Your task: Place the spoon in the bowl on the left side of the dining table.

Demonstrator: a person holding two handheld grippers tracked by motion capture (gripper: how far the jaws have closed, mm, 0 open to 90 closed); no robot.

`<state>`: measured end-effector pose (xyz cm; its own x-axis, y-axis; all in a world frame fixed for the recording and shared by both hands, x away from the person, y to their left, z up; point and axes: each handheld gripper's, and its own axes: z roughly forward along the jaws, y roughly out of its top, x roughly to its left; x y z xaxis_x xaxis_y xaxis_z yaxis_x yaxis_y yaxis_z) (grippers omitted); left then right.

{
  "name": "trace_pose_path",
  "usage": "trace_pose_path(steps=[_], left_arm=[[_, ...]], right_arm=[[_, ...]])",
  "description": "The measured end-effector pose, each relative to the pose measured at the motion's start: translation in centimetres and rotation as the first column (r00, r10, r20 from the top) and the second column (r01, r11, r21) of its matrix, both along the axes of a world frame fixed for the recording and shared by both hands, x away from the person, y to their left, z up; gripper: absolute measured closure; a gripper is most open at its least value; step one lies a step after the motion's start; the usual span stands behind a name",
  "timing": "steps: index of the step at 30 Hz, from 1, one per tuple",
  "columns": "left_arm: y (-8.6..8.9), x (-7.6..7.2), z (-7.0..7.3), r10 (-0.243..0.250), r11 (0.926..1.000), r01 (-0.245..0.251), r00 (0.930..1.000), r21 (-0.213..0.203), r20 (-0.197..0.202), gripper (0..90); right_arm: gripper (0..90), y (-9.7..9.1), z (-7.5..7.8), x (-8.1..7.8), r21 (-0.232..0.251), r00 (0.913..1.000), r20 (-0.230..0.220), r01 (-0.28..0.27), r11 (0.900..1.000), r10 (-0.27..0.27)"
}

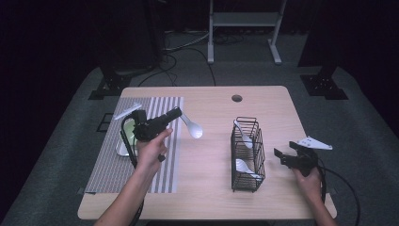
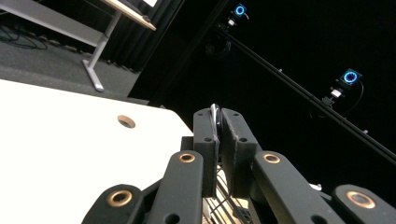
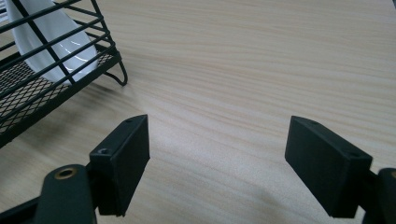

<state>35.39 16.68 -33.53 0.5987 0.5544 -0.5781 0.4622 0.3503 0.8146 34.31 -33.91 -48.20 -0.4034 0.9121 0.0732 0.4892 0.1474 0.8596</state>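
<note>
From where I stand, the person's left gripper (image 1: 178, 113) is lifted above the table (image 1: 211, 197), its jaws pressed together on the handle of a white spoon (image 1: 193, 128) whose bowl hangs out over the bare wood just right of the striped placemat (image 1: 108, 165). In the left gripper view the same left gripper (image 2: 218, 122) shows its two black pads clamped on a thin pale edge of that handle (image 2: 214, 114), with the table's round cable hole (image 2: 126, 122) off to the left.

The right gripper (image 1: 283, 153) sits low at the table's right edge, its jaws standing well apart with nothing between them. The right gripper view confirms it: the right gripper (image 3: 217, 154) has only bare wood grain between its pads.

Between the two hands stands a black wire basket (image 1: 256, 162), upright, holding two more white spoons, one (image 1: 243, 136) in the far compartment and one (image 1: 245, 167) in the near one. The corner of the basket (image 3: 28, 93) sits close to the right gripper, a spoon bowl (image 3: 51, 37) showing through the wires.

A small tray (image 1: 123, 147) lies on the placemat beneath the left hand (image 1: 151, 153).

I can read no brand, label or writing anywhere.
</note>
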Motion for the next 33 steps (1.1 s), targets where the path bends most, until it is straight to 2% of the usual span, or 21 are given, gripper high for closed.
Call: trace_pose_path(steps=[33], left_arm=[[3.7, 0.5, -1.0, 0.086, 0.9963, -0.086, 0.9960, -0.011, -0.024, 85.2]], right_arm=[[20.8, 0.1, 0.0, 0.0, -0.008, 1.0000, -0.002, 0.002, 1.0000, -0.002]])
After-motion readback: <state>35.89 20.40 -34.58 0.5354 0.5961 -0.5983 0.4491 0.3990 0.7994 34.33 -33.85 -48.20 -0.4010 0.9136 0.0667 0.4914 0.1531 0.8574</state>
